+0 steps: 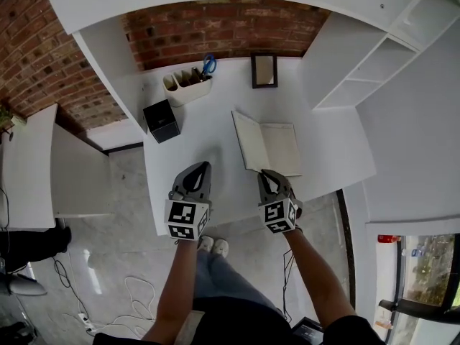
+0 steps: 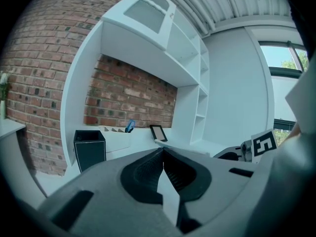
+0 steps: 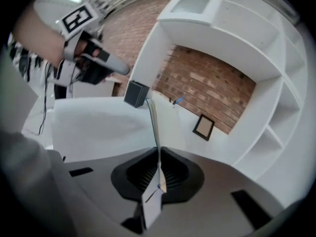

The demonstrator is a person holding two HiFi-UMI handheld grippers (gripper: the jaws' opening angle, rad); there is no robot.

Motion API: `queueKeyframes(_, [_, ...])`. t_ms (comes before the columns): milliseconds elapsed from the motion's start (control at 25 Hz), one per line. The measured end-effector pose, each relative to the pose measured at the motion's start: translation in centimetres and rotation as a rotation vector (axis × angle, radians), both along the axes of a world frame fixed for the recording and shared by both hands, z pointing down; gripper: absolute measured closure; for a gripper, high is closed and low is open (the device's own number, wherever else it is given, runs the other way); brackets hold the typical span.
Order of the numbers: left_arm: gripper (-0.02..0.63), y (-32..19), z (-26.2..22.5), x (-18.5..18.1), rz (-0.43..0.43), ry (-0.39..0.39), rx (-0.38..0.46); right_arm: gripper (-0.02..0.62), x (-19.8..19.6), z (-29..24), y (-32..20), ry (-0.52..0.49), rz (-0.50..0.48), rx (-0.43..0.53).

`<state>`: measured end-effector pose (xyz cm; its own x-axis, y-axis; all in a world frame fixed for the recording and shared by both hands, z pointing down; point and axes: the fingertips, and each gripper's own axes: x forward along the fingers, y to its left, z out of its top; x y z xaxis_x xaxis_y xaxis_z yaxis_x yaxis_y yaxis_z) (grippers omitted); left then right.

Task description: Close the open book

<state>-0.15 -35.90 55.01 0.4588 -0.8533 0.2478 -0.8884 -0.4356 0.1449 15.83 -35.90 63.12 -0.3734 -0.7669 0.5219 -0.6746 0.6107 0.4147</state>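
The open book (image 1: 279, 146) lies on the white desk (image 1: 208, 157), its right page flat and pale. Its left leaf (image 1: 246, 139) stands lifted off the desk. My right gripper (image 1: 268, 174) is at the book's near edge, shut on that leaf. In the right gripper view the leaf (image 3: 152, 116) runs edge-on, upright, out from between the pads of the right gripper (image 3: 159, 153). My left gripper (image 1: 203, 168) hovers left of the book, apart from it, shut with nothing between its pads. In the left gripper view the left gripper (image 2: 163, 151) points toward the brick back wall.
At the back of the desk stand a black box (image 1: 162, 121), a white organiser (image 1: 185, 88) with blue-handled scissors (image 1: 208, 65), and a small framed picture (image 1: 264, 70). White shelves (image 1: 374, 67) rise at the right. The desk's near edge lies just under both grippers.
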Motion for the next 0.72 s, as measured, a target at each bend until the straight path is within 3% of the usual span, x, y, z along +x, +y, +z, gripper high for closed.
queueKeyframes(160, [0.597,0.0,0.2,0.2,0.009,0.0,-0.006,0.577,2.2,-0.4,-0.2,-0.244,0.15,-0.058])
queueKeyframes(400, [0.597,0.0,0.4,0.8,0.026,0.001,-0.014,0.578,5.8,0.6,-0.3,-0.448,0.331,-0.113])
queueKeyframes(520, [0.597,0.1,0.5,1.1,0.035,0.002,-0.016,0.577,7.5,1.6,-0.3,-0.499,0.425,-0.14])
queueKeyframes(720, [0.597,0.1,0.6,1.4,0.046,0.001,-0.02,0.537,10.0,2.8,-0.4,-0.468,0.555,-0.172])
